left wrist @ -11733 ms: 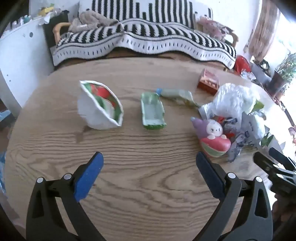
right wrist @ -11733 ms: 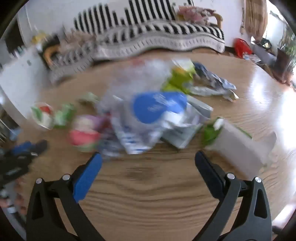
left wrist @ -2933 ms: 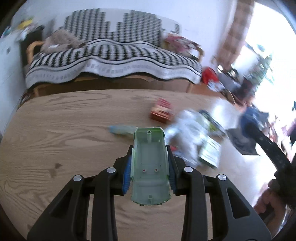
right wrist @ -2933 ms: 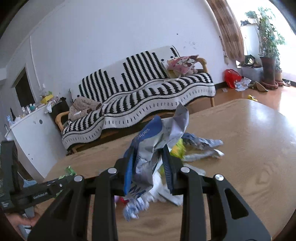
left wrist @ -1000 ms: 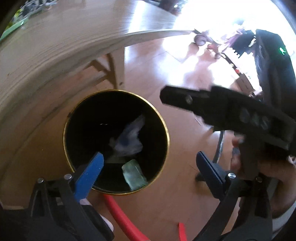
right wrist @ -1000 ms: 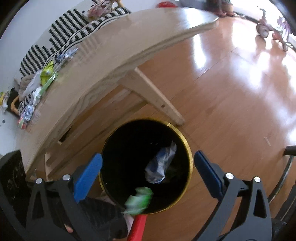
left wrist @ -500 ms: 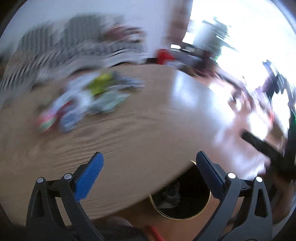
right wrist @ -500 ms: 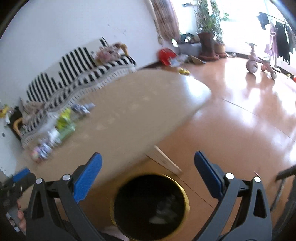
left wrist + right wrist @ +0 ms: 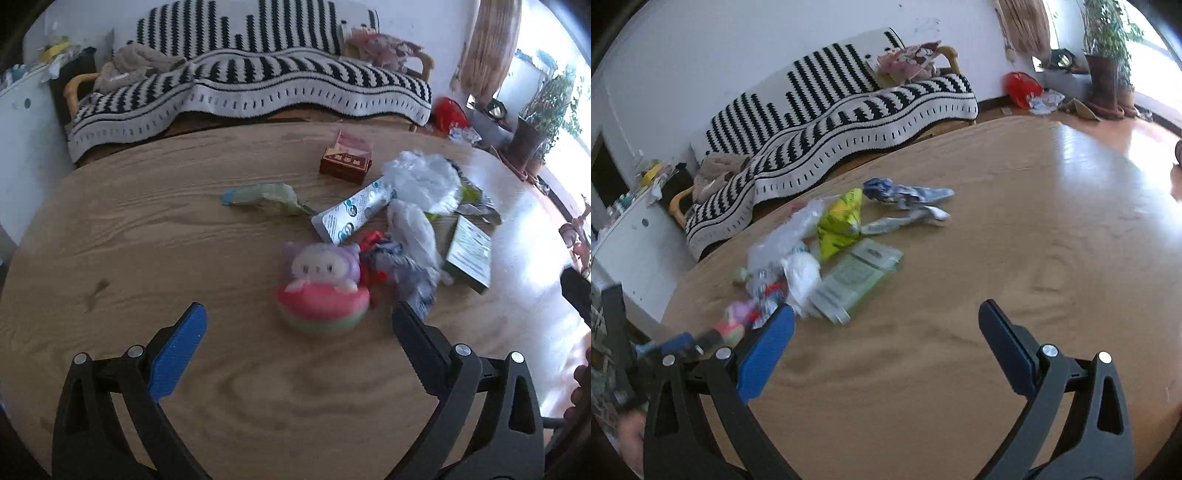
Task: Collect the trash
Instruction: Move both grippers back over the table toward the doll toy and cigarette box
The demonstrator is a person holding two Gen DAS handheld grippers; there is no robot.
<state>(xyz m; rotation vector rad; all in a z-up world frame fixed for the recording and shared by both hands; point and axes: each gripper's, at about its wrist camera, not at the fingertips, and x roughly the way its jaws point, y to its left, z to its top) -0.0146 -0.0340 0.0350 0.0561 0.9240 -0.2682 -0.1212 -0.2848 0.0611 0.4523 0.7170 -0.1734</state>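
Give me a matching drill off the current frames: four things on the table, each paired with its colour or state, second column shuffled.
Things:
1. plush toy
2. small box
3. snack bag
4. left hand-held gripper

Colour or state:
A. yellow-green, crumpled
B. open, holding nothing
C. dark red-brown, nearest the sofa side
D. purple and white on top, pink and green base

Pairs: 1-D, 2-C, 3-A, 4-B
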